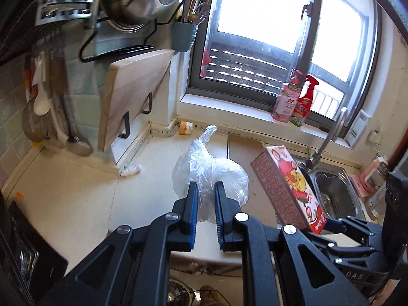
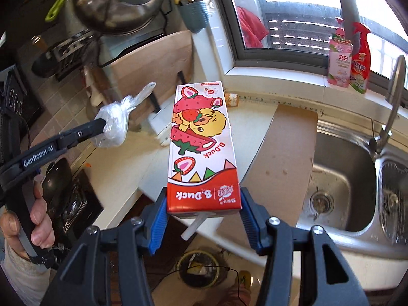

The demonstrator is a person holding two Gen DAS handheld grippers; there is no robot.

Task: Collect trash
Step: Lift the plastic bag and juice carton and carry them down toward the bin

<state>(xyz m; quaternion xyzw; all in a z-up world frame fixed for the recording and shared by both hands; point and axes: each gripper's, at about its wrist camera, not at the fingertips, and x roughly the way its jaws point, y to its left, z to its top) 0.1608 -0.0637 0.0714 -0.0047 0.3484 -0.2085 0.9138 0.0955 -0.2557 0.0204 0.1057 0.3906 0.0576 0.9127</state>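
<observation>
The right gripper (image 2: 202, 219) clamps a "B.Duck" carton (image 2: 202, 150) by its base – long axis pointing away toward the window (image 2: 301, 25), print upside down – above the counter (image 2: 122, 168) edge. The left gripper (image 1: 206, 204), marked "GenRobot.AI", pinches a crumpled plastic bag (image 1: 211, 170).

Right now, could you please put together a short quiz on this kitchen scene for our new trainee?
1. True or false: the left claw holds the strawberry carton.
2. Which item is still lying on the counter? A) a small white bottle B) a banana peel C) a folded newspaper
3. Fill in: a white ___ sticks out of the carton's lower end, between the right claw's blue pads.

Key:
1. False: it is shut on the clear plastic bag; the right claw grips the carton.
2. A, the small white bottle, near the cutting board.
3. straw.
</observation>
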